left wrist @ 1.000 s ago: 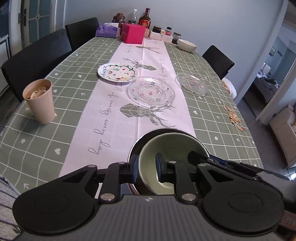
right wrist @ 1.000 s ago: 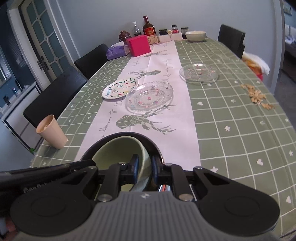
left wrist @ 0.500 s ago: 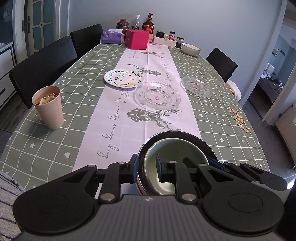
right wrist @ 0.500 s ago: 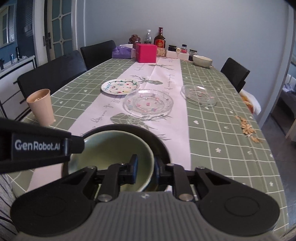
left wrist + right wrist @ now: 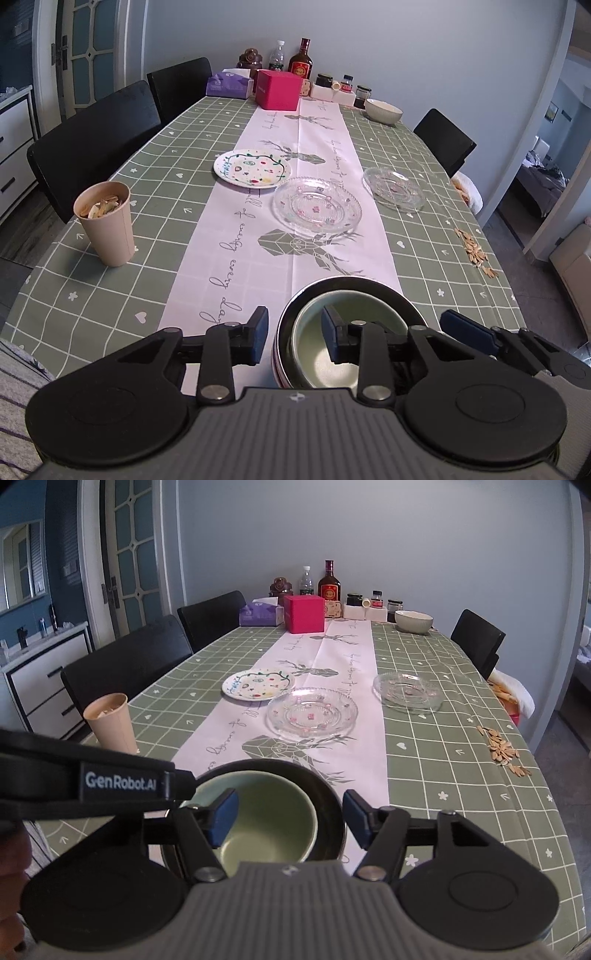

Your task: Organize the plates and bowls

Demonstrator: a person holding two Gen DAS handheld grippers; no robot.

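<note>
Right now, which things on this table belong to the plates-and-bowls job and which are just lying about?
Job: green bowl nested in dark bowl, painted plate, two glass plates, far white bowl.

Lying about: paper cup, pink box, bottles, jars, seeds.

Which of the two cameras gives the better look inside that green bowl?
The right wrist view: the green bowl shows most of its inside there. In the left wrist view, the left gripper covers part of it.

Left gripper (image 5: pixel 293 334) open astride the rim of a dark bowl (image 5: pixel 376 286), a green bowl (image 5: pixel 332 360) nested within. Beyond, two glass plates (image 5: pixel 317 206) (image 5: pixel 394 188), a painted plate (image 5: pixel 252 168), a cup (image 5: pixel 105 223) apparently holding shells.
</note>
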